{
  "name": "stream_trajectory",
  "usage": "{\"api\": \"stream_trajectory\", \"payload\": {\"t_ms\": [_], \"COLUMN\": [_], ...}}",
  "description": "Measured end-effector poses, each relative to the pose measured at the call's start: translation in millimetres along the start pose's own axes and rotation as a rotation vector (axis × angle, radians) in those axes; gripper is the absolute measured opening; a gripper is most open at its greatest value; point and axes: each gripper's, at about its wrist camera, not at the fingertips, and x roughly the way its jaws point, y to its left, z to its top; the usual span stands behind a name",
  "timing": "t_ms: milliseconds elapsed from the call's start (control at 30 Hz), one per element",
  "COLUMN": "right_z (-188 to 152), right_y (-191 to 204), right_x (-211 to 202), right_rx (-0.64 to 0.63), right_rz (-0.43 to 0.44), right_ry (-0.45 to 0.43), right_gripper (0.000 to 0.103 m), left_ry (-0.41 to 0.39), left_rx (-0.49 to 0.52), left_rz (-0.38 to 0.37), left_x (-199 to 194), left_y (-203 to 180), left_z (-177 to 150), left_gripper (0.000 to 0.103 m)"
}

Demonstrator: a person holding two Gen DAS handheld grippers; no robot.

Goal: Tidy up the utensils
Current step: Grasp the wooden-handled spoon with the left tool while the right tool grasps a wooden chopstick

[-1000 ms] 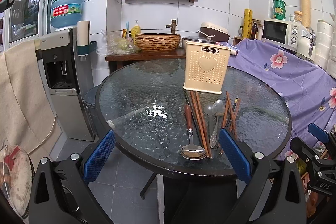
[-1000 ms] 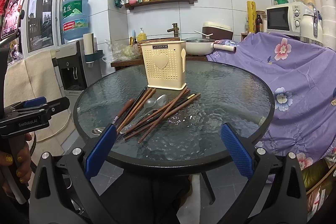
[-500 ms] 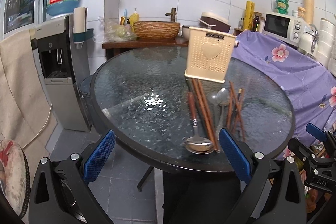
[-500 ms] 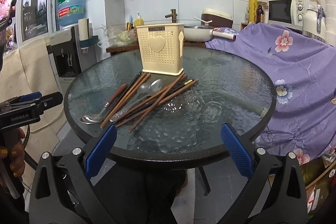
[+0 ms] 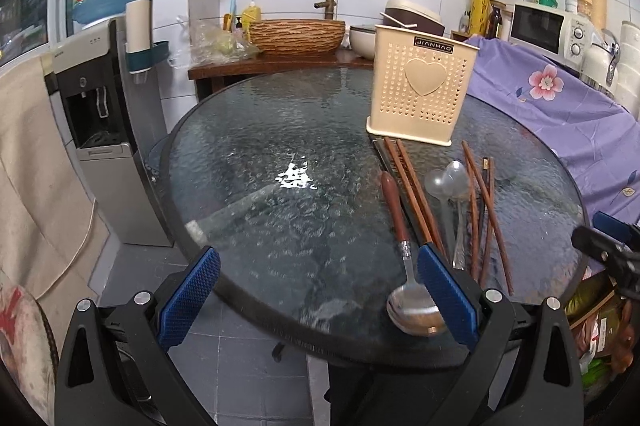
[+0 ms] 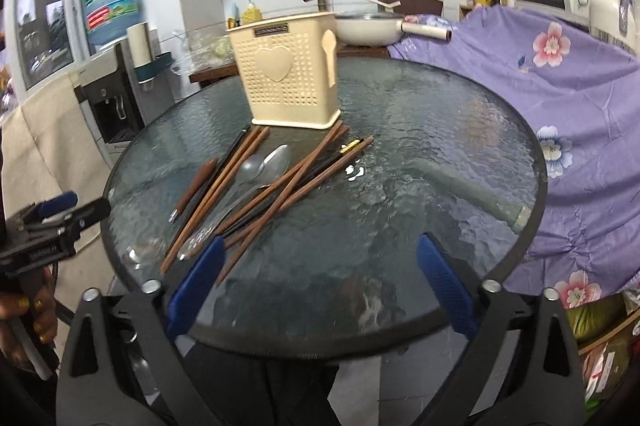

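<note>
On glass table (image 5: 248,162): three spoons (image 5: 446,182) (chopsticks (image 6: 240,166) overlapping, uncounted).

On the round glass table (image 5: 248,194): one cream perforated utensil holder (image 5: 420,90), one wooden-handled metal spoon (image 5: 404,254), two clear plastic spoons (image 5: 450,184) and a loose spread of brown chopsticks (image 6: 280,186) (overlapping, so an exact count cannot be told).

"JIANHAO" on the black label of the cream utensil holder (image 5: 422,88)
</note>
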Motion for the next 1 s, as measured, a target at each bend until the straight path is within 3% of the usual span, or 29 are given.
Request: {"api": "stream_trajectory", "payload": {"t_ms": [167, 367, 667, 867, 1000], "right_z": [20, 39, 69, 78, 86], "right_y": [-9, -8, 4, 6, 1], "right_x": [26, 51, 81, 92, 102], "right_rx": [0.049, 0.067, 0.033, 0.005, 0.03], "right_rz": [0.022, 0.061, 0.076, 0.06, 0.048], "right_ry": [0.066, 0.128, 0.153, 0.158, 0.166], "right_gripper": [0.069, 0.049, 0.034, 0.03, 0.027], "left_ry": [0.019, 0.095, 0.195, 0.266, 0.286], "left_rx": [0.011, -0.005, 0.024, 0.007, 0.023], "left_rz": [-0.027, -0.104, -0.188, -0.227, -0.217], "left_x": [17, 39, 67, 89, 97], "left_y": [-1, -3, -22, -30, -36], "left_z": [14, 24, 38, 43, 44], "left_gripper": [0.091, 0.073, 0.053, 0.043, 0.039]}}
